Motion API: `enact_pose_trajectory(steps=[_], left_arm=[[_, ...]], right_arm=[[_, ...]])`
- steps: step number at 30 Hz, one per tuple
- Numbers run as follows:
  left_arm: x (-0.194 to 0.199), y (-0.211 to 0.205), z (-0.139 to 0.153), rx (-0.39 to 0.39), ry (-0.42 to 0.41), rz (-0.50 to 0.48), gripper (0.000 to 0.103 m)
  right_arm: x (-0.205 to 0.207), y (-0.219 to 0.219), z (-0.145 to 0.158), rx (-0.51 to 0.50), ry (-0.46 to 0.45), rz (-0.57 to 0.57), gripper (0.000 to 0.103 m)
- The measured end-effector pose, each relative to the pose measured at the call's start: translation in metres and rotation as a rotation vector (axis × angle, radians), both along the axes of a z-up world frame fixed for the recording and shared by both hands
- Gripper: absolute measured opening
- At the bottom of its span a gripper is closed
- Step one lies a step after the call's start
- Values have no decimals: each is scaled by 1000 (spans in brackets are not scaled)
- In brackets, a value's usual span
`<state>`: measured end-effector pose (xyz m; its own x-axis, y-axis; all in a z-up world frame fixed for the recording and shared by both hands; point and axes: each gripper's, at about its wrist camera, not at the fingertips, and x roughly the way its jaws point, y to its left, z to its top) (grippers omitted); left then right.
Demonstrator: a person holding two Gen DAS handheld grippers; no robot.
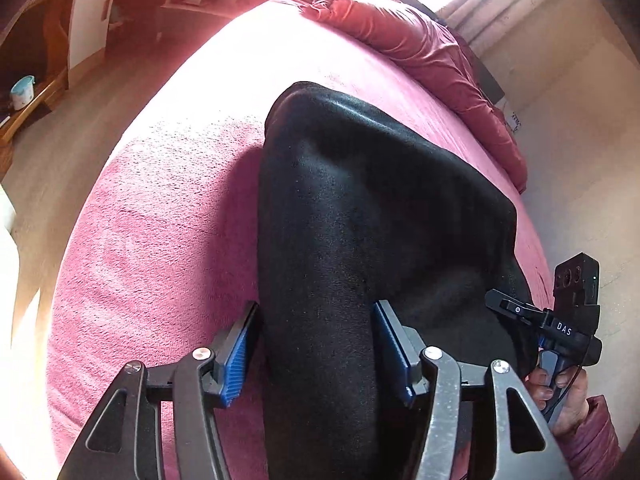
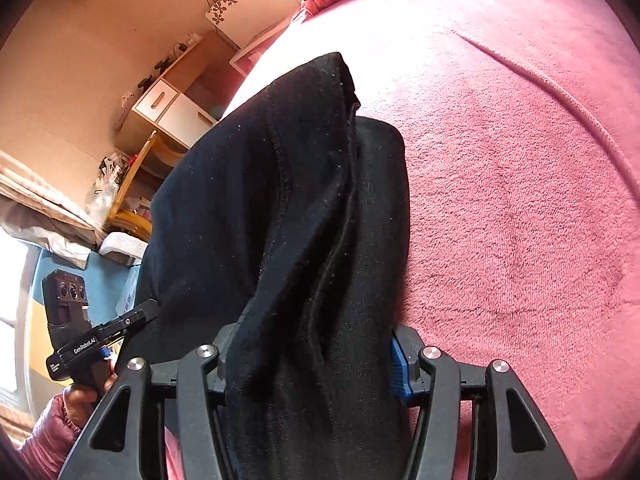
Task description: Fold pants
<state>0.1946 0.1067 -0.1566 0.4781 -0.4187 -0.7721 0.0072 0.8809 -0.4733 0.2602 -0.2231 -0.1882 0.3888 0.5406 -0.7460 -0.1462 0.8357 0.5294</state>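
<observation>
The black pants [image 1: 360,200] lie on the pink bed [image 1: 160,220], bunched lengthwise, their far end short of the rumpled red quilt [image 1: 420,48] at the bed's head. At the near end of the pants are 2 grippers. The left gripper [image 1: 316,354] has its jaws apart, the cloth between them with a gap beside the left blue pad. The right gripper [image 2: 310,364] straddles a thick fold; whether its jaws still pinch the pants I cannot tell.
</observation>
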Motion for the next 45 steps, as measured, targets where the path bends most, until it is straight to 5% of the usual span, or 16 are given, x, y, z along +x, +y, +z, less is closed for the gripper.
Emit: enact_pose_trajectory(steps=[11,16,30,45], left_arm=[[-9,-30,22,184,-68,-3,60],[-17,-31,39,245,-106,29,60],[-80,-45,95,351,-310,73,63],[-136,-61,110,428,-364,113,63]], right_arm=[[-9,-4,1,-28,18,-37,57],[-14,2,14,-69,19,-78,69],[-75,12,64,-290,-148,-149,71],[-159,30,108,-432,-310,-271,79]])
